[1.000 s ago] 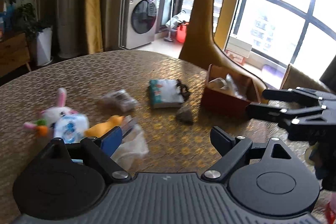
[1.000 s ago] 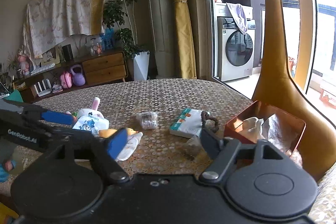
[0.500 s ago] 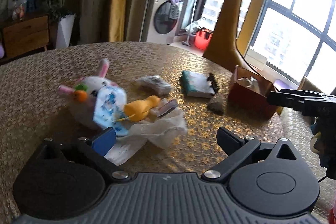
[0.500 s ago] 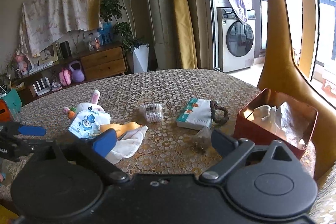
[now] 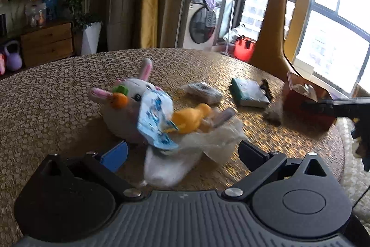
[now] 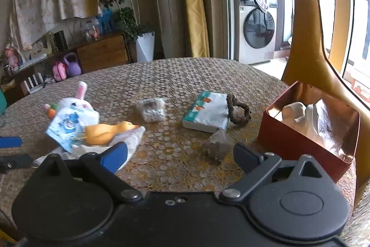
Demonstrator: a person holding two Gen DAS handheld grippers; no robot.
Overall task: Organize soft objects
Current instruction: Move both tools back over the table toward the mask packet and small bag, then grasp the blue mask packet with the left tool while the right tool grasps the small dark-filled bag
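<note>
A white plush rabbit (image 5: pixel 129 105) lies on the round table with a blue-printed pouch (image 5: pixel 155 122), an orange plush duck (image 5: pixel 189 118) and a white cloth (image 5: pixel 185 154) piled against it. My left gripper (image 5: pixel 182 152) is open and empty, its jaws either side of the white cloth. My right gripper (image 6: pixel 180 151) is open and empty above the table, near a small grey bag (image 6: pixel 217 146). The same pile shows in the right wrist view: rabbit (image 6: pixel 74 103), pouch (image 6: pixel 69 124), duck (image 6: pixel 106 133).
A red open box (image 6: pixel 307 131) holding white cloth and plastic stands at the right table edge. A tissue pack (image 6: pixel 208 115), a brown rope ring (image 6: pixel 240 111) and a clear packet (image 6: pixel 151 108) lie mid-table. A tall yellow giraffe figure (image 6: pixel 305 27) stands behind the box.
My left gripper has swung left and closed in on the rabbit pile, which now sits between its jaws. My right gripper has shifted slightly; both stay open.
</note>
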